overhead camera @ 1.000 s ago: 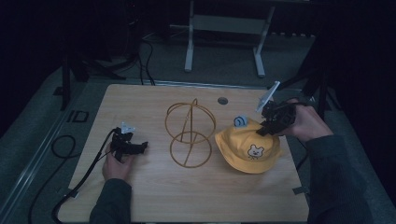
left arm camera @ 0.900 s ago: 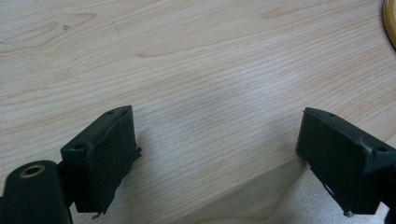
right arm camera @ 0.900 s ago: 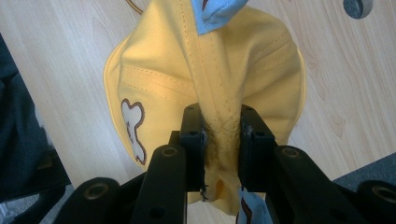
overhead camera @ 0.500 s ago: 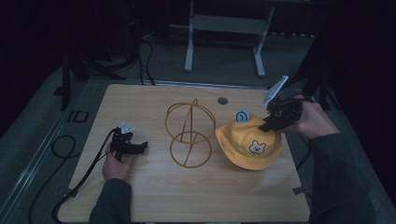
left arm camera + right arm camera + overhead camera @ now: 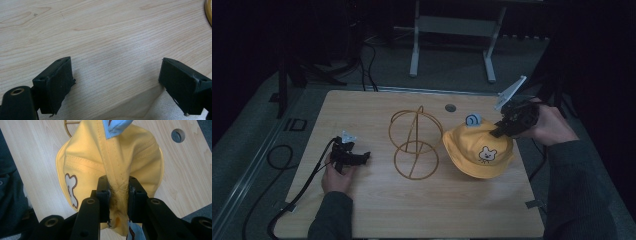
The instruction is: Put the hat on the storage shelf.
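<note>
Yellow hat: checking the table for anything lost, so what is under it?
Around the yellow fabric hat only the light wooden table shows; its brim and crown cover whatever lies beneath.

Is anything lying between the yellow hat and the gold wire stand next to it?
Nothing visible does. The right tongs pinch a fold of the yellow hat; bare table separates its brim from the wire stand. The left tongs rest open on the stand's far side.

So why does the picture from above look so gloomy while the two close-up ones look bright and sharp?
In the high view, light falls mainly on the pale wooden table, and the surroundings sink into near black. In the right gripper view the pinched yellow fabric hat is bright and crisp. In the left gripper view a soft pale sheen lies on the wood grain, with dim shadow beside the jaws.
</note>
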The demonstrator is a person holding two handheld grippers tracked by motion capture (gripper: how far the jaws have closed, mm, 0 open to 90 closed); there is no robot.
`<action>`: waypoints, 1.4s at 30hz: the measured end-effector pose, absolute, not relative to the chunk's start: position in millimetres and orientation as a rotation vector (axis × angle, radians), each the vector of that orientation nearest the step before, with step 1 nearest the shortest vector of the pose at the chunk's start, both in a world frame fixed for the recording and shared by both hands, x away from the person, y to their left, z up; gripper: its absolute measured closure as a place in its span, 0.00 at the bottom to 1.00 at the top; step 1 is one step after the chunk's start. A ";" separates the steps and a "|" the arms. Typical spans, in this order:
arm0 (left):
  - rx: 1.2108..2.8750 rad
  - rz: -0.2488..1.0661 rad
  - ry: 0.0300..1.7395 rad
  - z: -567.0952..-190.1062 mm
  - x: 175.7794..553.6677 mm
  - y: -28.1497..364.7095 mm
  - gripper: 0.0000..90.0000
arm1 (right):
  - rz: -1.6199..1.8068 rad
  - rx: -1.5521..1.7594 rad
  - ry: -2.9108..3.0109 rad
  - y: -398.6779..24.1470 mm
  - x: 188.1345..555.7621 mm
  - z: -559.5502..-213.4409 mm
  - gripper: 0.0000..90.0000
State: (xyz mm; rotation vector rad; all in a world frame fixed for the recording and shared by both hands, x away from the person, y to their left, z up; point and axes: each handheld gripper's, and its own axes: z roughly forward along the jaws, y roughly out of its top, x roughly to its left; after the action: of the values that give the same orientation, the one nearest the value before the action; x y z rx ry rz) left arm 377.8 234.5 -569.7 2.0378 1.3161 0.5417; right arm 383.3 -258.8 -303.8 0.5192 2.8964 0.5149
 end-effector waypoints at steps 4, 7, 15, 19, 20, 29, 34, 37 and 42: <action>2.038 0.542 1.316 -569.7 377.8 234.5 0.13 | 0.521 0.523 2.891 -260.6 382.4 -299.0 0.83; 2.037 0.542 1.316 -569.8 377.8 234.5 0.13 | 0.534 0.527 2.881 -263.0 381.4 -294.6 0.83; 2.038 0.542 1.316 -569.8 377.8 234.5 0.13 | 0.570 0.538 2.862 -271.1 379.5 -284.2 0.83; 2.037 0.541 1.317 -569.8 377.8 234.5 0.13 | 0.608 0.541 2.849 -274.6 378.6 -278.9 0.84; 2.037 0.541 1.317 -569.8 377.8 234.5 0.13 | 0.615 0.539 2.847 -275.3 378.5 -278.1 0.84; 2.037 0.541 1.317 -569.8 377.8 234.5 0.13 | 0.706 0.546 2.813 -281.3 378.5 -272.9 0.84; 2.036 0.541 1.317 -569.8 377.8 234.5 0.13 | 0.779 0.536 2.787 -286.0 378.4 -271.1 0.84; 2.036 0.541 1.317 -569.8 377.8 234.5 0.13 | 0.793 0.531 2.776 -286.8 378.0 -270.8 0.85; 2.037 0.541 1.317 -569.8 377.8 234.5 0.13 | 0.819 0.529 2.760 -287.7 377.7 -269.2 0.85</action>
State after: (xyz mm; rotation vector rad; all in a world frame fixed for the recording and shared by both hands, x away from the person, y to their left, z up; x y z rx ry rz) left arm 377.8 234.5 -569.8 2.0368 1.3167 0.5411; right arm 377.7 -287.7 -269.2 0.5290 2.7600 0.8194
